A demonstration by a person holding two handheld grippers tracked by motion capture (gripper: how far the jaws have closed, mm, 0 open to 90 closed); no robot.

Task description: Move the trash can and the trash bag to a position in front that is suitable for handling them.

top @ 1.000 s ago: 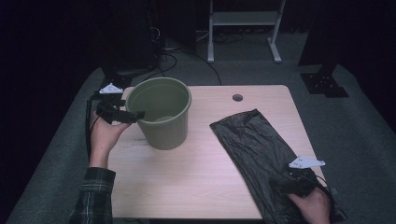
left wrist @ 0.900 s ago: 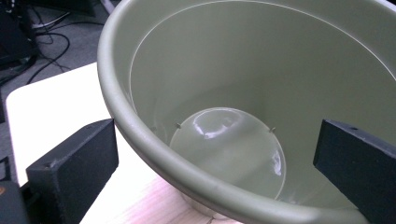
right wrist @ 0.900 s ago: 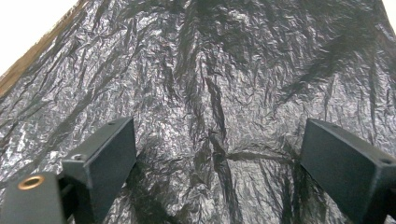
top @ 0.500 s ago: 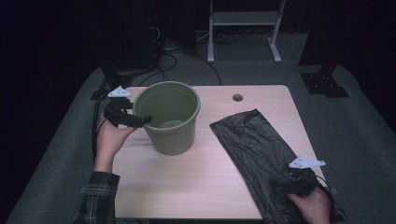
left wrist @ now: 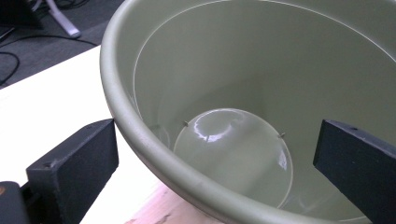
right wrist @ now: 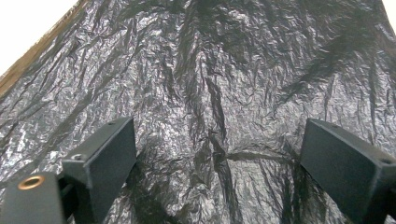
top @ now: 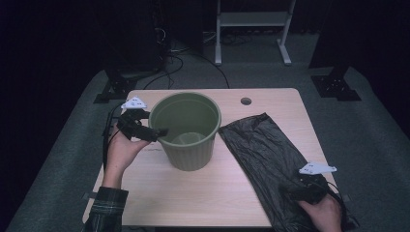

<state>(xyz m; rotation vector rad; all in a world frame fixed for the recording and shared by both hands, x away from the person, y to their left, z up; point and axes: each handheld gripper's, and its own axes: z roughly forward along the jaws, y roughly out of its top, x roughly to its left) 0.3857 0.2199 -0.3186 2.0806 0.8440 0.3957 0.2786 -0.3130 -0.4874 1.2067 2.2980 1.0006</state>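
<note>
Straddling the green bin's (left wrist: 154,154) rim with spread left gripper (top: 153,131) fingers, we could tip it, while our right gripper (top: 309,189), fingers spread, snags the black bag (right wrist: 210,84).

The high view is dim with dark surroundings (soft detail), while the table (left wrist: 42,98) glares white up close.

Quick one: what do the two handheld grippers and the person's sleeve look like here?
Both grippers are black with two blocky, flat-faced black jaws. The left gripper and right gripper each carry a pale grey three-cornered plate on top. A dark cable trails from the left one. The left sleeve is dark plaid; a brass-coloured fitting shows in the right gripper view.
</note>
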